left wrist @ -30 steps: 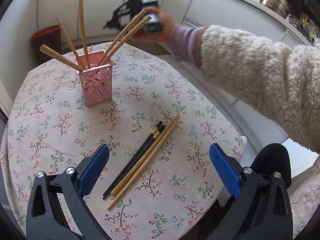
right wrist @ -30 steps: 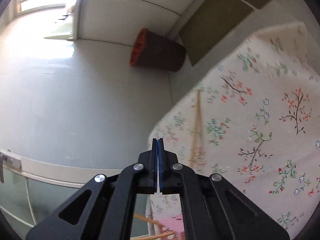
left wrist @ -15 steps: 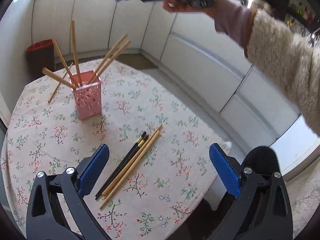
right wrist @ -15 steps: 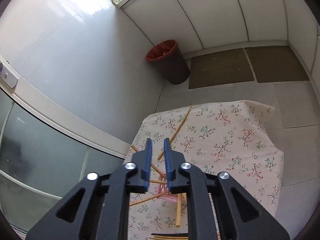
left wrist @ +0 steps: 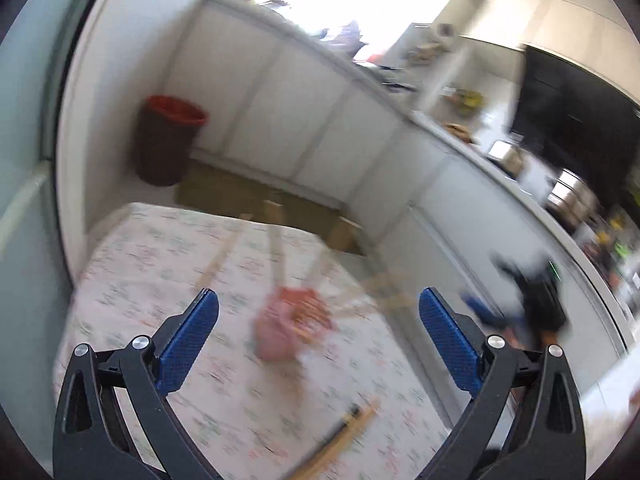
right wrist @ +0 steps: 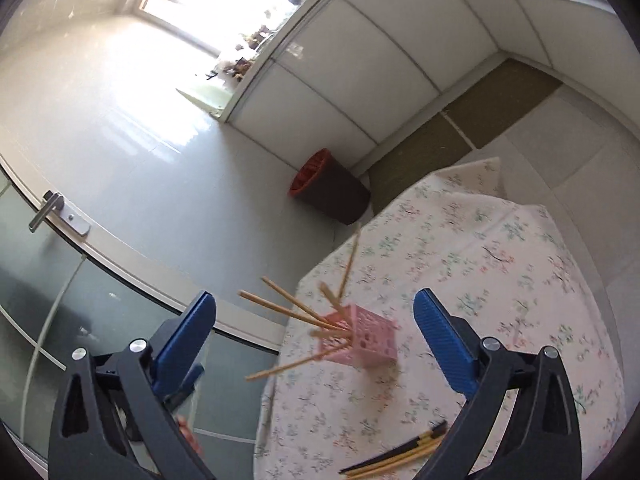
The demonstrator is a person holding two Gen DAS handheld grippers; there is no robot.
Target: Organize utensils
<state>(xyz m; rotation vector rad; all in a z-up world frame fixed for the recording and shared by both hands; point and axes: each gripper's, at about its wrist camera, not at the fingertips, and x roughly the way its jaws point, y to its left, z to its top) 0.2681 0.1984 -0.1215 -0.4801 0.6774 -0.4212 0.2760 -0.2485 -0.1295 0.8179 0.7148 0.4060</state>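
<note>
A pink perforated holder [right wrist: 362, 340] stands on the floral tablecloth [right wrist: 500, 280] with several wooden chopsticks [right wrist: 288, 310] sticking out of it; it is blurred in the left wrist view [left wrist: 288, 326]. Loose wooden and black chopsticks [right wrist: 404, 454] lie near the table's front; they also show in the left wrist view [left wrist: 340, 438]. One chopstick [right wrist: 349, 262] lies on the cloth beyond the holder. My left gripper [left wrist: 318, 326] is open and empty, high above the table. My right gripper [right wrist: 314, 338] is open and empty above the holder.
A brown bin with a red rim [right wrist: 326, 190] stands on the floor past the table; it also shows in the left wrist view [left wrist: 166, 140]. White cabinets [right wrist: 380, 52] line the wall. A glass door with a handle [right wrist: 46, 210] is at the left.
My right gripper has opened wide, from shut a second ago, and swung toward the holder. My left gripper has lifted and tilted up, its view now blurred with motion.
</note>
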